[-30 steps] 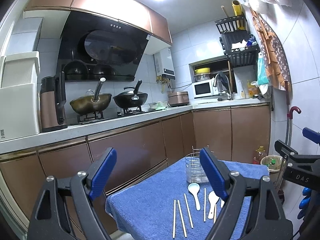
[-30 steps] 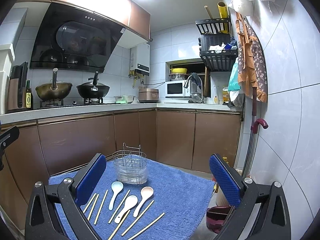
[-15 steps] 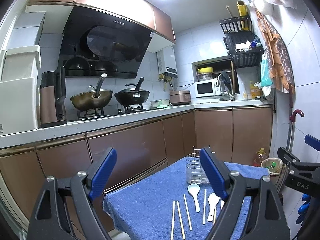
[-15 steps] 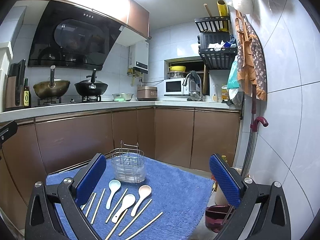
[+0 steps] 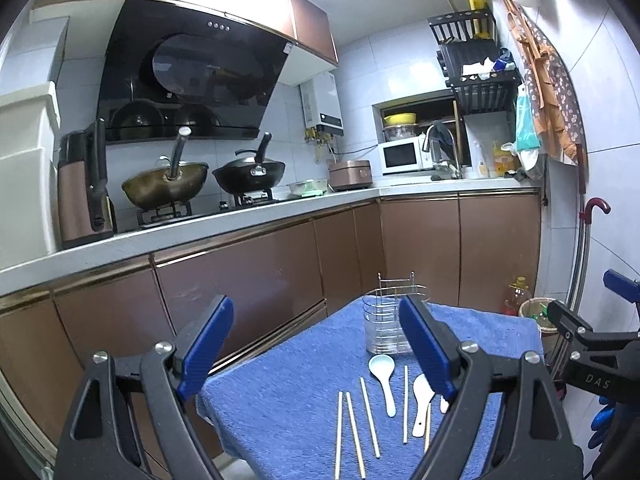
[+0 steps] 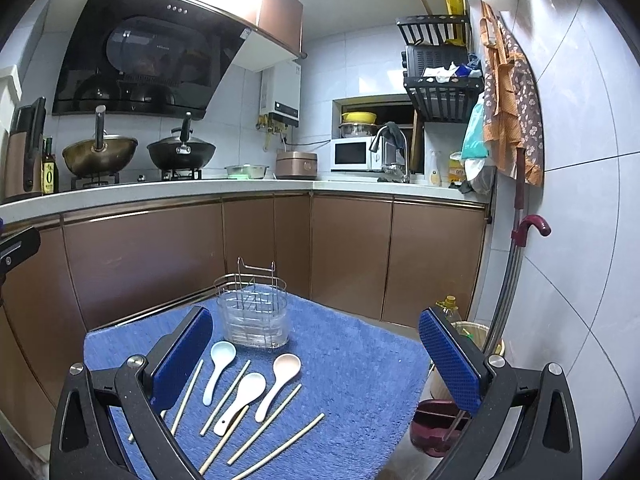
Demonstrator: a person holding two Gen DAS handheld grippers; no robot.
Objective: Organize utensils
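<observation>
A small table under a blue towel [image 6: 352, 364] [image 5: 288, 392] holds a clear utensil holder with a wire frame [image 6: 254, 316] [image 5: 386, 330]. In front of it lie three ceramic spoons: a light blue one [image 6: 218, 366] [image 5: 384, 376], a white one [image 6: 242, 398] [image 5: 422, 404] and a pinkish one [image 6: 280, 380]. Several wooden chopsticks [image 6: 276, 424] [image 5: 354, 424] lie among them. My left gripper [image 5: 316, 344] and right gripper [image 6: 316, 356] are both open and empty, held above the table's near side.
Brown cabinets and a countertop [image 6: 160, 192] with woks, a rice cooker and a microwave run behind the table. A tiled wall [image 6: 580, 240], a cane, a bin [image 6: 472, 332] and a maroon dustpan [image 6: 436, 424] stand to the right.
Both views have shifted slightly; the table and utensils sit a little nearer and lower in frame. Both grippers stay open and empty.
</observation>
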